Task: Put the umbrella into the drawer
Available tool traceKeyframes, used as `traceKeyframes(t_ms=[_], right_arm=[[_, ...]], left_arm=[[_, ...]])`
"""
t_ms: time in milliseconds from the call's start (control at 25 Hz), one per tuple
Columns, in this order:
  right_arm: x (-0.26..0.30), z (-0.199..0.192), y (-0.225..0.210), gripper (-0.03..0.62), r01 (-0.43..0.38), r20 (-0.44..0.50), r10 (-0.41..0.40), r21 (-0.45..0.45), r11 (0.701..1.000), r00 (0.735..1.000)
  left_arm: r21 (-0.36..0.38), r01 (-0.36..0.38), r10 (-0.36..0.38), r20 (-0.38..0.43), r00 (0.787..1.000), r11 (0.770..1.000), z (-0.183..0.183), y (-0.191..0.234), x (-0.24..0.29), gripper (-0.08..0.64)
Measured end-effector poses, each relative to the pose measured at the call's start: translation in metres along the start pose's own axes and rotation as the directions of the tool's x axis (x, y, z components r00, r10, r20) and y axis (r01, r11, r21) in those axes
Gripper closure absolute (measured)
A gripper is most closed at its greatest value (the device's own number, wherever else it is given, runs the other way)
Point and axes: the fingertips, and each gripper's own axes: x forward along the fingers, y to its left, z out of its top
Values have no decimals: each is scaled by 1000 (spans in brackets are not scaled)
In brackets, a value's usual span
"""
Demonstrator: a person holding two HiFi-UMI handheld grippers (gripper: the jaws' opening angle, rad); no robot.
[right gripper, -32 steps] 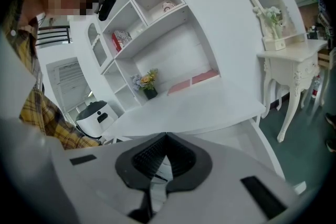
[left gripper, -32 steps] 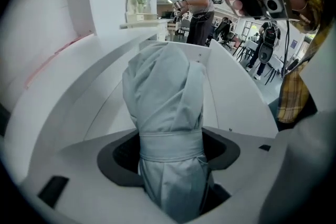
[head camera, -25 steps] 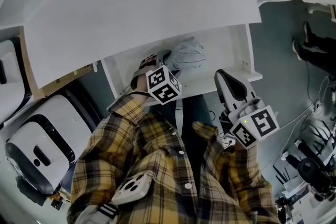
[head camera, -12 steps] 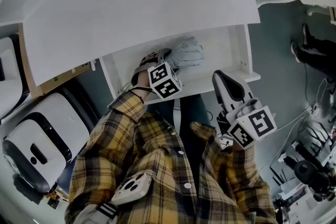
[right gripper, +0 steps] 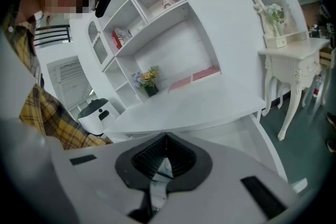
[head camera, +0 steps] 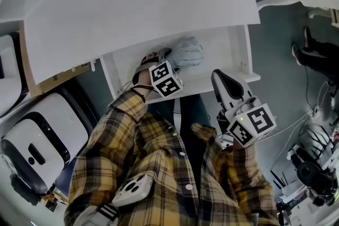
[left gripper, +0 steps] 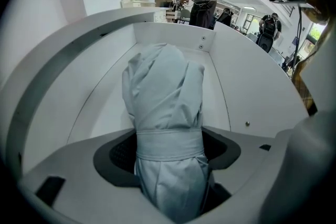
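Umbrella (left gripper: 165, 113): folded, grey-blue, strap wrapped around it. It sits inside the open white drawer (left gripper: 173, 34), tip end pointing at the back wall. In the head view the umbrella (head camera: 185, 53) is in the drawer's middle, just under the overhanging desk top (head camera: 148, 2). Cannot tell if it rests on the drawer floor or hangs just above it.

Left gripper (left gripper: 168, 155): jaws clamped on the umbrella at the strap, 1 jaw each side. Left gripper (head camera: 159, 61) reaches into the drawer (head camera: 249, 55) from the front.

Right gripper (right gripper: 163, 160): jaws pressed together, nothing between them. It is held in front of the drawer's right part, not touching it. Right gripper (head camera: 225, 79) is idle.

Risks, as judgement:
- Releasing while the umbrella is off the floor lets it drop and roll. It could end up skewed against a side wall.
- Loose canopy fabric bulges around the jaws. It may snag on a pad as the jaws part, so the umbrella gets dragged back out.
- The desk top hangs close above. Lifting the left gripper on exit could knock that edge.
- If 1 end rides up over the drawer front, the drawer cannot close.
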Motion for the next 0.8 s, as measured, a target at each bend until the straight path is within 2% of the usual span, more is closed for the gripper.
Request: traceKeyframes(t_ms=[600,800], right_arm=[[16,-7,22,575,-56,2,56,2,998,998],[14,-7,26,575,-61,5,61,0,998,998]], left_arm=[[-16,-2,2,-1,1000,1000,-2,1,0,227],[-3,-43,43,5,999,999,-1,4,-4,222]])
